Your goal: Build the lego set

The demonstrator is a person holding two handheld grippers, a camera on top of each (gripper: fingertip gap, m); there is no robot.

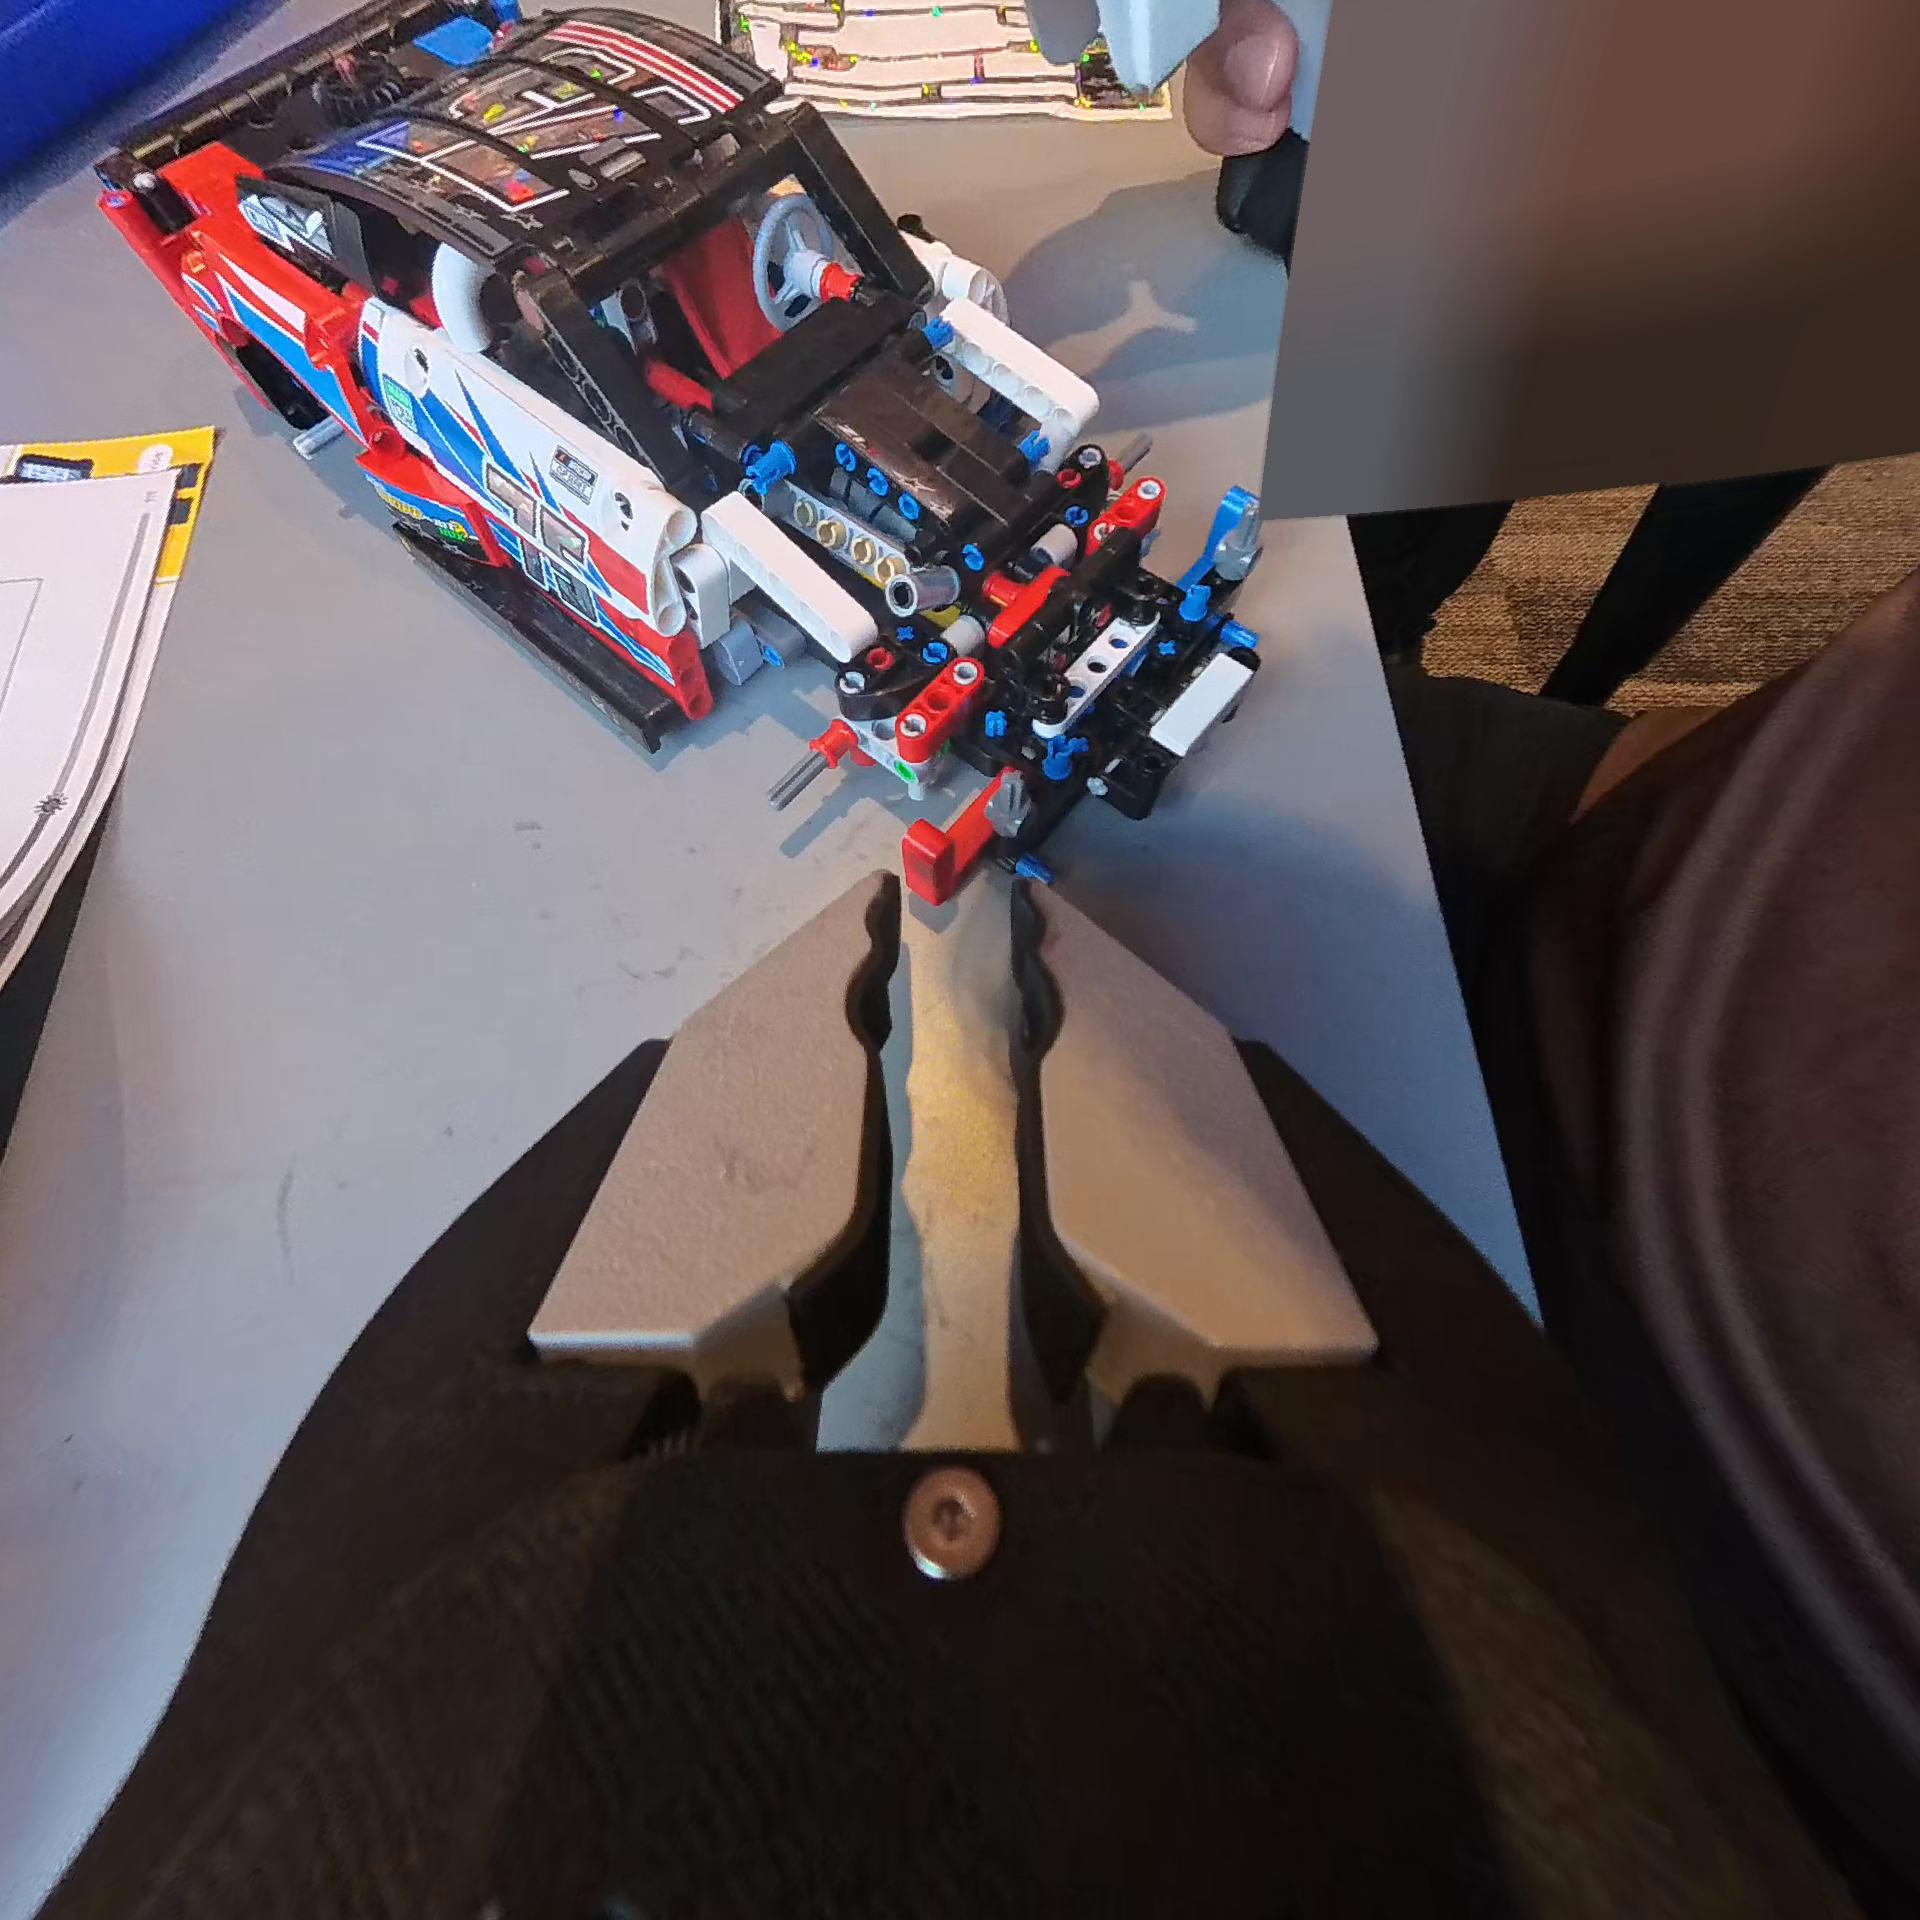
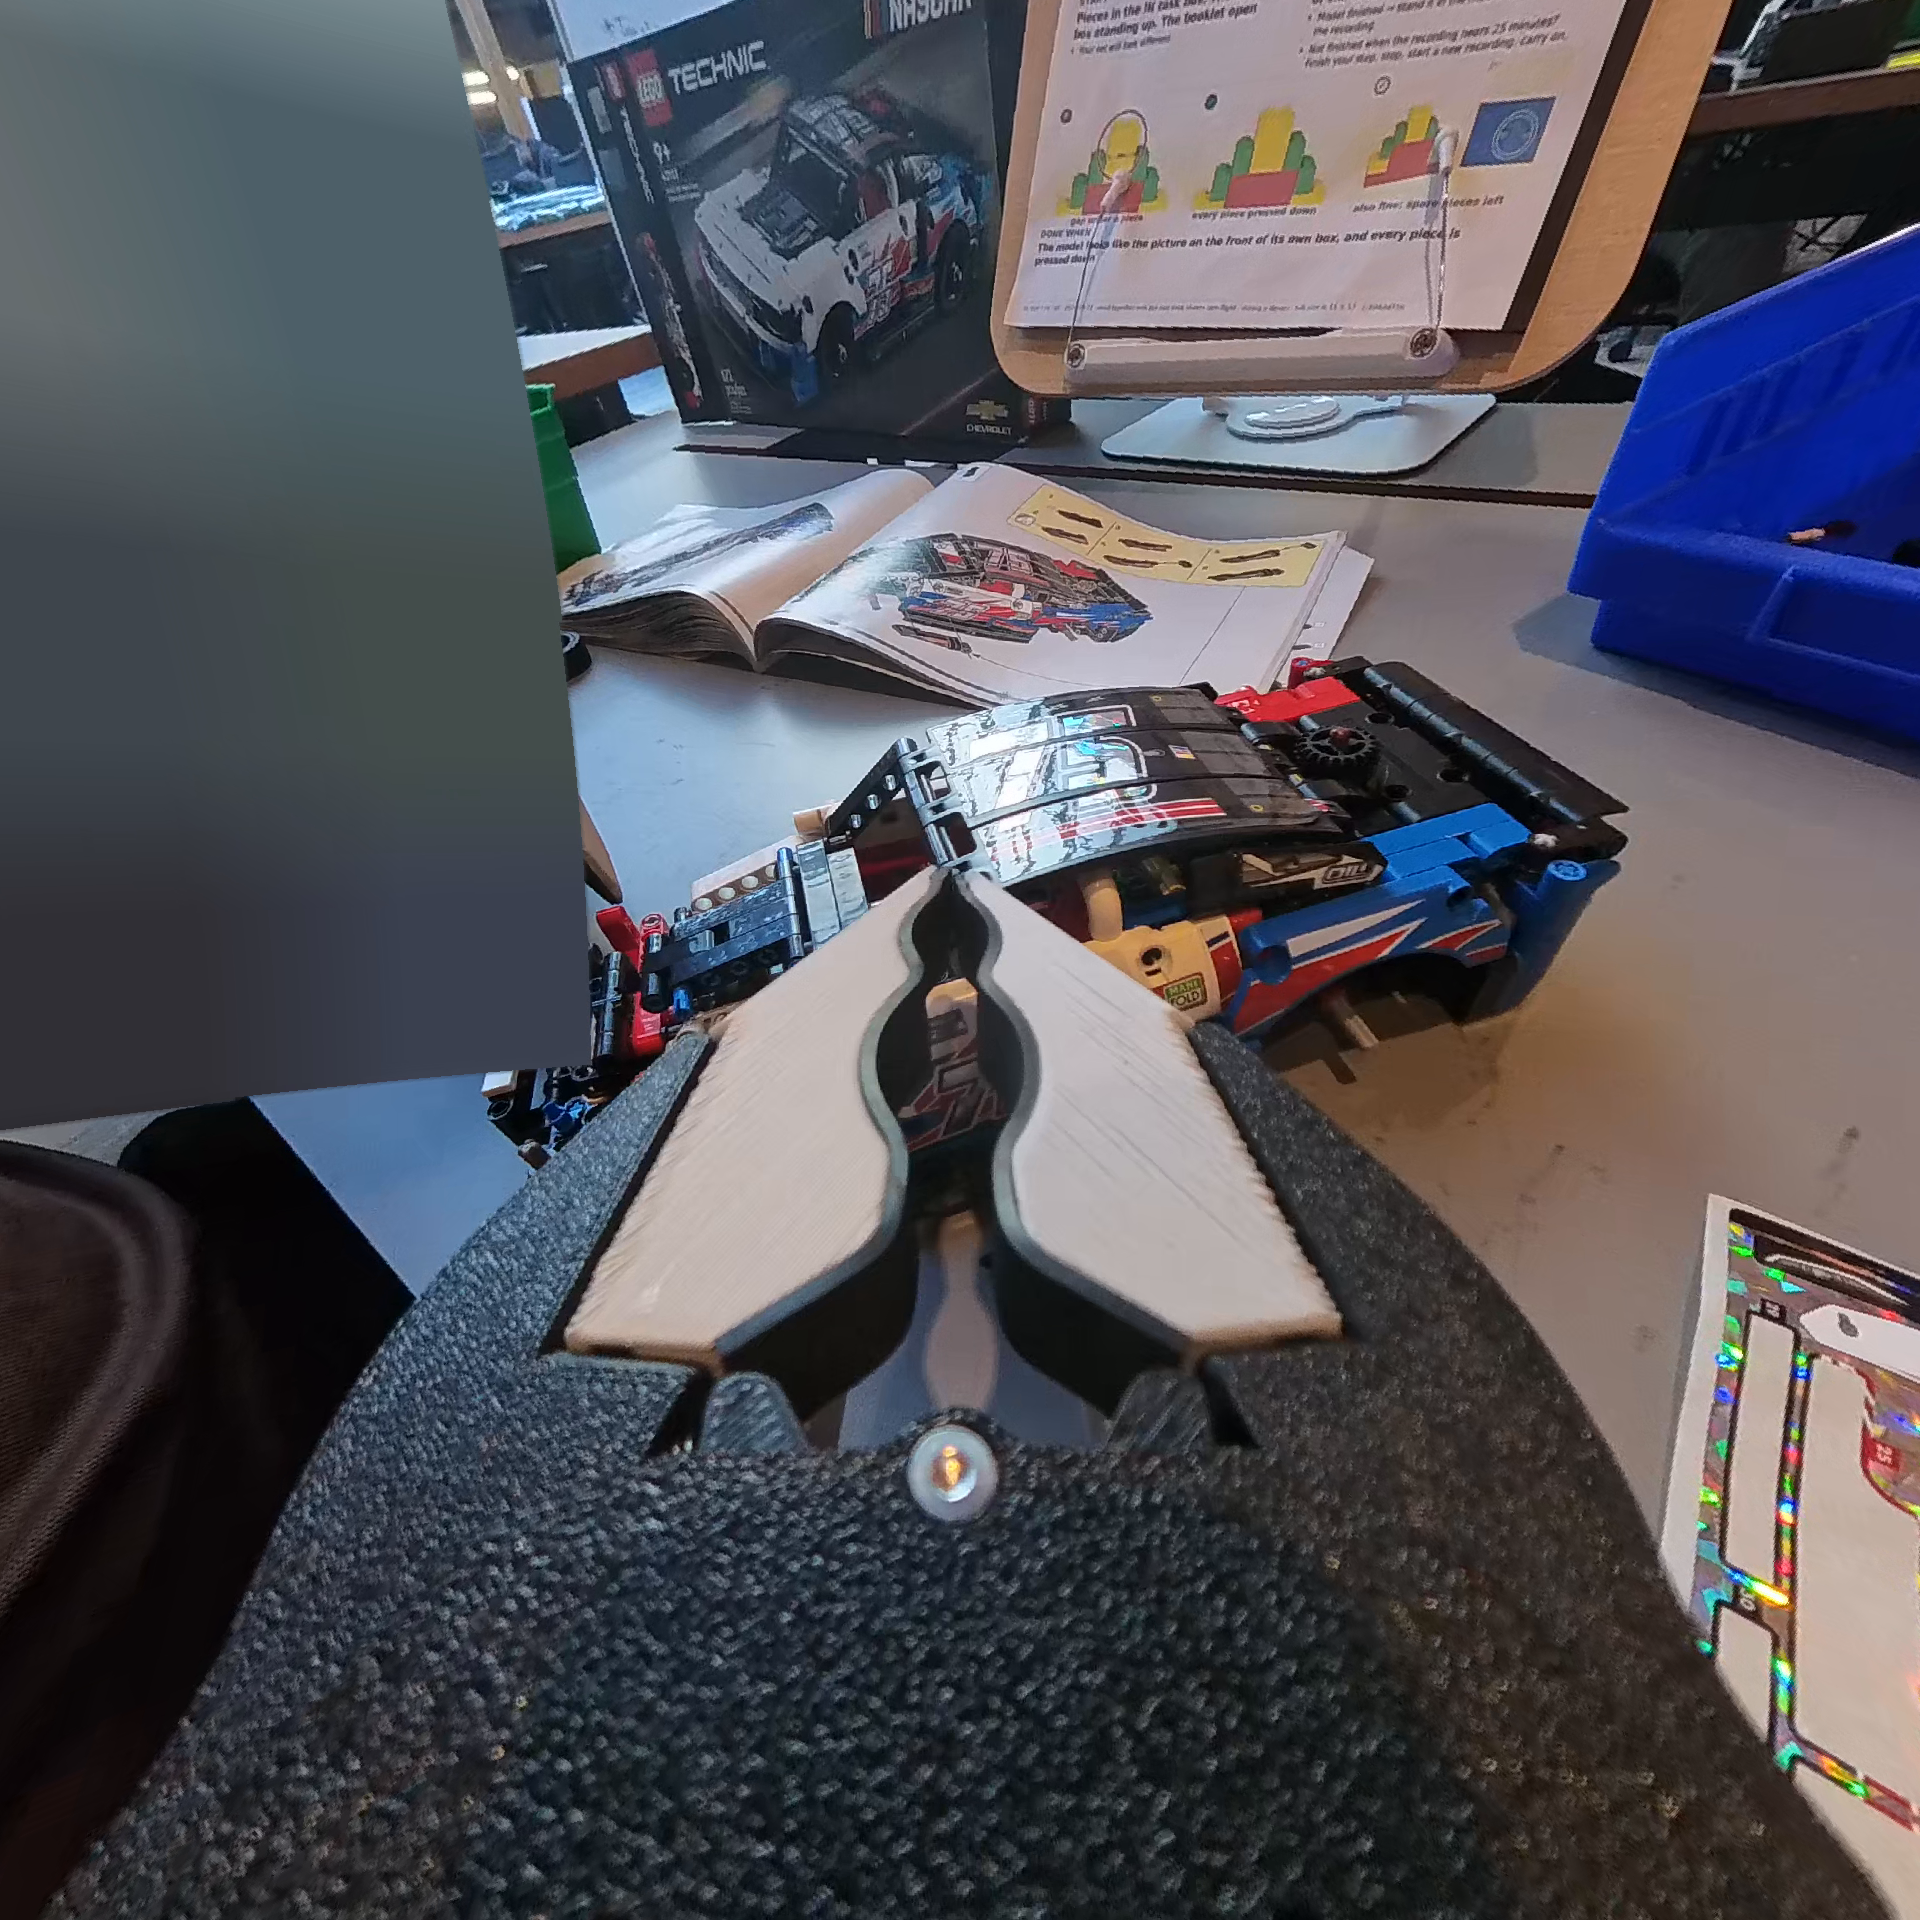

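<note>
The partly built Lego race car [image 1: 582, 416] lies on the grey table [image 1: 364, 1039], with red, white and blue body panels, a black roof and an exposed front frame of black, red and blue parts. My left gripper [image 1: 953, 894] is narrowly open and empty, its tips just short of a red piece [image 1: 935, 852] at the car's front corner. My right gripper [image 2: 951, 881] is shut and empty, its tips over the car [image 2: 1299, 862] near the windshield frame. It also shows in the left wrist view [image 1: 1122, 42], beyond the car, with a thumb beside it.
An open instruction booklet [image 2: 987, 592] lies behind the car, with the set's box [image 2: 821, 229] and a paper on a stand [image 2: 1299, 187] farther back. A blue bin [image 2: 1766, 520] stands at right. A sticker sheet [image 2: 1808, 1507] lies near right. The table edge [image 1: 1455, 935] is close. My right fingertips sit around 15 cm from my left ones.
</note>
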